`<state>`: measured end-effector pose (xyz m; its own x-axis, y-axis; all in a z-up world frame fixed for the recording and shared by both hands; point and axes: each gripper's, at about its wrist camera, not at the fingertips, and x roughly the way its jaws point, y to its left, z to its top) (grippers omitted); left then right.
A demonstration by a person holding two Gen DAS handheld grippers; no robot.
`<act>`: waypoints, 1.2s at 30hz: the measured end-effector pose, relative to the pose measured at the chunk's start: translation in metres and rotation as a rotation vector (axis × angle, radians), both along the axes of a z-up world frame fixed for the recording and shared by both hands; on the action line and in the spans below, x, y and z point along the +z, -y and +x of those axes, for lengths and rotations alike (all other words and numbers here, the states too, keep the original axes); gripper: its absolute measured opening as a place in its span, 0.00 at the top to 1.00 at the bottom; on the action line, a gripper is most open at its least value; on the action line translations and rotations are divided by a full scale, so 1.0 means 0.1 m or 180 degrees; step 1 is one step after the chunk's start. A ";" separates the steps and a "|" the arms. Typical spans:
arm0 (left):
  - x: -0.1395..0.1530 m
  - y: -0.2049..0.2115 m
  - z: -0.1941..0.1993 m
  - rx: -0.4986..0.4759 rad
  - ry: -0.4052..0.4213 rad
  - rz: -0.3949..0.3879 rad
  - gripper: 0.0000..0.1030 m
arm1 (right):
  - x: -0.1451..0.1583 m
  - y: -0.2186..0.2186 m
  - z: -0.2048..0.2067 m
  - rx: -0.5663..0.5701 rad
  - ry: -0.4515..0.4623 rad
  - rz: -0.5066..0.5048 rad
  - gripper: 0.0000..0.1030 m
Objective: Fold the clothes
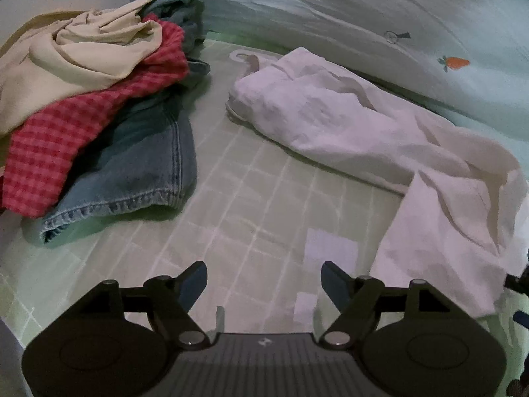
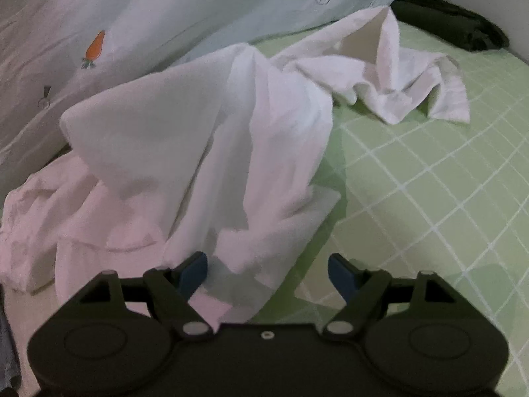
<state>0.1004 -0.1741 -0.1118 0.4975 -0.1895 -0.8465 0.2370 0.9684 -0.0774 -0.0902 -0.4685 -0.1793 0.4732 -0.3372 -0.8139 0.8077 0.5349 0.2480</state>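
A crumpled white garment [image 1: 347,122] lies on the green checked sheet [image 1: 251,205], stretching from the middle to the right edge. My left gripper [image 1: 264,281] hangs open over bare sheet, short of the garment, nothing between its fingers. In the right wrist view the same white garment [image 2: 205,139] is bunched up, one end trailing to the far right. My right gripper [image 2: 267,273] is open right at the garment's near hem, which lies between the blue pads without being pinched.
A heap of clothes sits at the left: a beige piece [image 1: 76,53], a red checked cloth [image 1: 66,139] and blue jeans [image 1: 139,172]. A pale blue quilt with a carrot print [image 1: 363,16] runs along the back. A dark garment [image 2: 446,23] lies far right.
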 end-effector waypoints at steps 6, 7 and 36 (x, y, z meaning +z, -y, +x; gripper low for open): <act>0.06 -0.03 -0.13 -0.0006 0.0068 0.0036 0.25 | -0.04 -0.05 0.01 0.0151 0.0174 0.0204 0.19; 0.06 -0.03 -0.15 0.0005 0.0069 0.0039 0.25 | -0.06 -0.06 0.02 0.0212 0.0209 0.0265 0.19; 0.00 0.41 -0.38 0.0130 -0.0029 -0.0081 0.24 | 0.77 1.43 -1.44 -0.0312 -0.0754 -0.2358 0.96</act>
<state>0.0626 -0.2150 -0.1115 0.4976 -0.1906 -0.8462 0.1966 0.9750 -0.1040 -0.2346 -0.6112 -0.1023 0.2550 -0.8631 -0.4360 0.8466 0.4171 -0.3305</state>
